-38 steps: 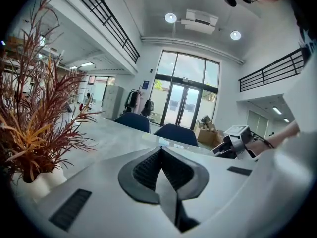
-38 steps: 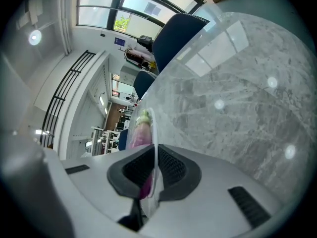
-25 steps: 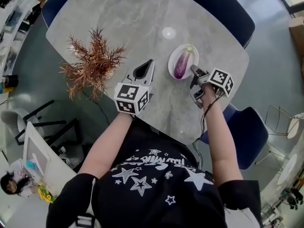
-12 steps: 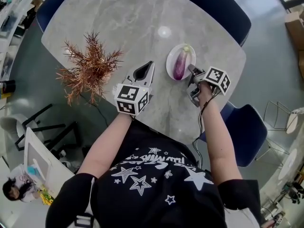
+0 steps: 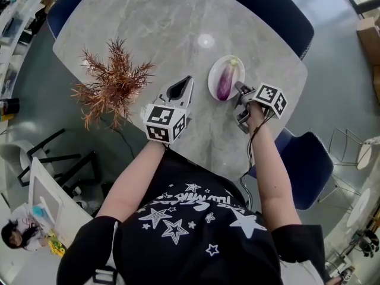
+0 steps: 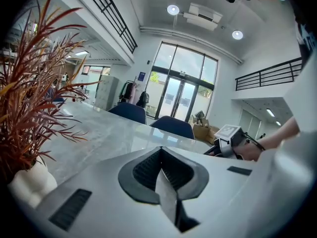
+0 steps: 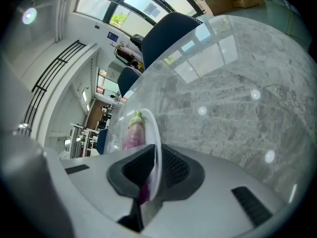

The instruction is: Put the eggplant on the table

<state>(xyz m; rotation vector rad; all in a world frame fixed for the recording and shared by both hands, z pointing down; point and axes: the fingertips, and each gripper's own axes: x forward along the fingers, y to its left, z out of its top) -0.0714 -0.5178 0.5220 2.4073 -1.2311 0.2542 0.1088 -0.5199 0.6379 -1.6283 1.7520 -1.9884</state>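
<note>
A purple eggplant [image 5: 225, 80] lies on a small white plate [image 5: 212, 83] on the grey marble table [image 5: 160, 28]. My right gripper [image 5: 239, 87] is at the plate's right edge. In the right gripper view the plate rim [image 7: 157, 148] runs between the dark pads [image 7: 133, 168], which close on it, and the eggplant [image 7: 132, 130] lies just beyond them. My left gripper [image 5: 187, 81] rests on the table left of the plate, shut with nothing in it; its pads [image 6: 148, 168] meet in the left gripper view, where the right gripper [image 6: 230, 140] shows at the right.
A dry reddish plant [image 5: 116, 79] in a white vase [image 6: 27, 185] stands on the table left of my left gripper. Blue chairs stand at the far side [image 5: 279, 10] and at the right [image 5: 303, 159]. The table edge runs close under both grippers.
The head view shifted slightly over the past second. Both grippers, the plate and the eggplant keep the same places relative to each other.
</note>
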